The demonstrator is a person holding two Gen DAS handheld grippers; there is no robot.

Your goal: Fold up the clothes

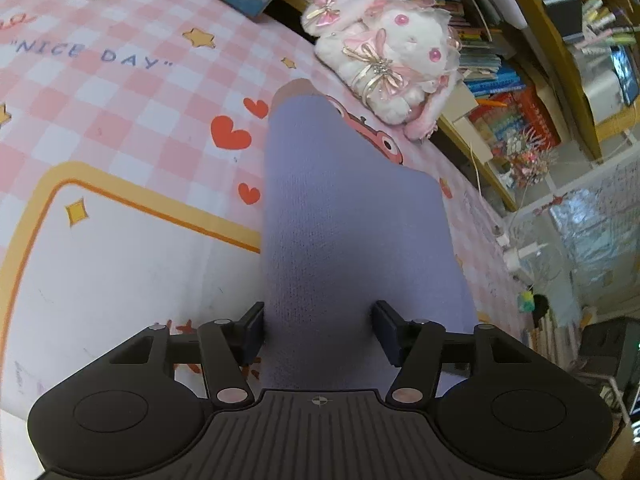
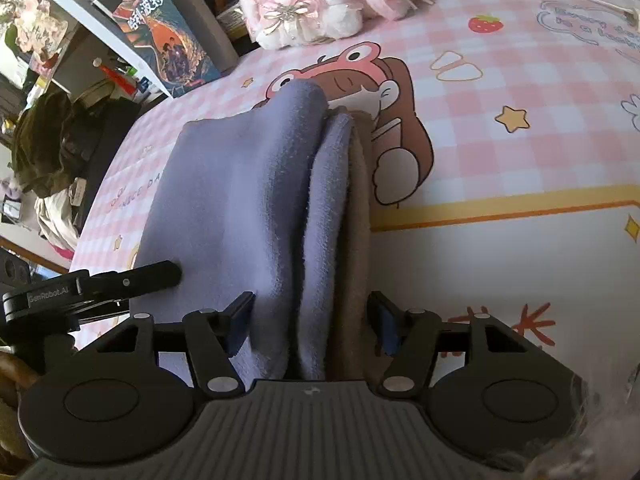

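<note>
We saw a pink checked cartoon table cover in bright daylight, a white plush rabbit at its edge, and crowded bookshelves behind.

Bright daylight, soft shadows under the folded lavender knit cloth, strong fisheye bending at edges, slight blur on the white plush rabbit

One lavender knitted garment with a tan inner layer lies folded on one pink-checked cartoon-print mat. One white plush rabbit with pink bows sits at its edge. Two black claws show, left claw and right claw.
</note>
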